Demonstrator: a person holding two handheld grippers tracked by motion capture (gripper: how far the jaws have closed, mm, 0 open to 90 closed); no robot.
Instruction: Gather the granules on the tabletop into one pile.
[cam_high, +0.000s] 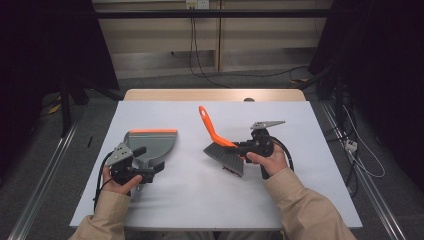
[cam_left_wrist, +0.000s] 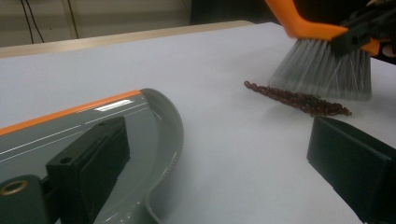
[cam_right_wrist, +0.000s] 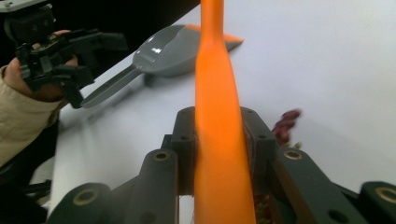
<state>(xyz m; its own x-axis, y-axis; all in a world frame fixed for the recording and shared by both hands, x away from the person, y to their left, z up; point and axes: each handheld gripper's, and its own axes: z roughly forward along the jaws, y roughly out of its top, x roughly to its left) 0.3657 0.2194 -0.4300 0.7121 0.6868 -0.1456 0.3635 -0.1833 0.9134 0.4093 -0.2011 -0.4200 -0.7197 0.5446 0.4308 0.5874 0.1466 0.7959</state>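
Note:
A grey dustpan (cam_high: 151, 142) with an orange front lip lies at the table's left, its handle (cam_right_wrist: 106, 87) pointing toward the person. My left gripper (cam_high: 150, 161) stands open over the pan's near end; its jaws are wide apart, one above the pan (cam_left_wrist: 140, 135), nothing between them. An orange-handled brush (cam_high: 212, 129) with grey bristles (cam_left_wrist: 322, 70) is tilted at the middle. My right gripper (cam_high: 244, 147) is shut on the brush's handle (cam_right_wrist: 218, 116). A short line of dark brown beans (cam_left_wrist: 299, 99) lies on the table just before the bristles.
The white table top (cam_high: 200, 200) has bare room at the front and far right. A wooden strip (cam_high: 215, 94) runs along its far edge. Cables (cam_high: 197, 60) trail on the floor behind, and metal rails (cam_high: 45, 180) flank the table.

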